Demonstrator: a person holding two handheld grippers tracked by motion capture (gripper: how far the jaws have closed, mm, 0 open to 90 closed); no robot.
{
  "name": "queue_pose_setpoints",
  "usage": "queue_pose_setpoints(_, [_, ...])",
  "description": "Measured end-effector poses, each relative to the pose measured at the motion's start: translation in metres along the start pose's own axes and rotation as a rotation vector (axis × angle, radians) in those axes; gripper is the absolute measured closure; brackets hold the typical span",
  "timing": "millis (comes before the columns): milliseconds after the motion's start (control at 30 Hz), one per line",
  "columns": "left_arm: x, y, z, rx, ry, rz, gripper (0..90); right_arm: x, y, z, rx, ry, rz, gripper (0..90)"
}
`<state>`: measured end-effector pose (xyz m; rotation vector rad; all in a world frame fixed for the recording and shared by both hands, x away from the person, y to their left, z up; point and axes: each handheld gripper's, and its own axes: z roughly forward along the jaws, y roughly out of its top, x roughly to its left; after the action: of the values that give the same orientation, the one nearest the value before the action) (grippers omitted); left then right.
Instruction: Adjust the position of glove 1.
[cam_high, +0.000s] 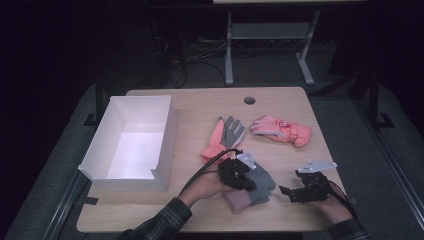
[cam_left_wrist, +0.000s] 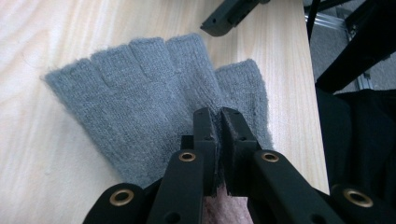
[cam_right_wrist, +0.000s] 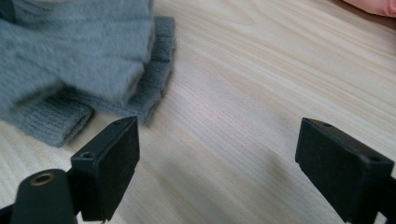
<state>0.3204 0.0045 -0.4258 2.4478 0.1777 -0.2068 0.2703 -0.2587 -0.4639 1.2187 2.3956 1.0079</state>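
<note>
Your left hand-held gripper is clamped shut on the grey fingerless glove, which lies at the near right of the bench; its pinkish cuff is mostly hidden beneath the jaws. Your right hand-held gripper stands wide open, holding nothing, just beside the glove. In the right gripper view, the glove is blurred and cut off at the top left edge.

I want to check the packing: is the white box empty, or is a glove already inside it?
Empty. In the high view the white box shows a bare floor; the grey glove lies on the table.
</note>
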Motion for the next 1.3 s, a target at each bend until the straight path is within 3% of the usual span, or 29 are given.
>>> queue_pose_setpoints(167, [-0.001,-0.002,0.006,0.011,0.001,-0.001,83.1,0.001,0.0,0.0,0.003,0.001,0.006,13.5])
queue_pose_setpoints(333, [-0.003,-0.004,0.007,0.003,0.02,-0.029,70.4,0.001,0.0,0.0,0.003,0.001,0.005,13.5])
queue_pose_setpoints(367, [-0.005,-0.004,0.006,-0.001,0.037,-0.045,58.5,0.0,0.0,-0.001,-0.001,0.0,0.003,13.5])
queue_pose_setpoints(533, [-0.009,-0.007,-0.003,-0.025,0.101,-0.11,31.4,0.0,0.0,-0.001,-0.002,-0.001,0.008,13.5])
queue_pose_setpoints(567, [-0.009,-0.007,-0.003,-0.025,0.101,-0.11,27.1,0.0,0.0,-0.001,-0.002,-0.001,0.008,13.5])
queue_pose_setpoints(600, [-0.009,-0.011,-0.004,-0.037,0.135,-0.136,21.7,0.0,0.001,-0.001,-0.003,0.0,0.012,13.5])
queue_pose_setpoints(700, [-0.008,-0.014,-0.003,-0.041,0.156,-0.155,14.1,-0.001,0.002,-0.001,-0.008,-0.002,0.007,13.5])
queue_pose_setpoints(733, [-0.007,-0.016,0.0,-0.029,0.18,-0.16,13.3,-0.001,0.002,0.001,-0.002,-0.007,0.013,13.5])
queue_pose_setpoints(867, [-0.006,-0.019,0.009,-0.02,0.204,-0.179,13.1,0.001,0.003,0.001,0.0,-0.008,0.004,13.4])
queue_pose_setpoints(1100, [-0.007,-0.02,0.02,0.009,0.207,-0.184,13.2,0.0,0.001,0.0,0.002,-0.008,0.014,13.5])
queue_pose_setpoints(1300, [-0.004,-0.025,0.023,0.022,0.172,-0.2,13.9,0.0,0.001,0.0,-0.006,-0.005,0.006,13.5])
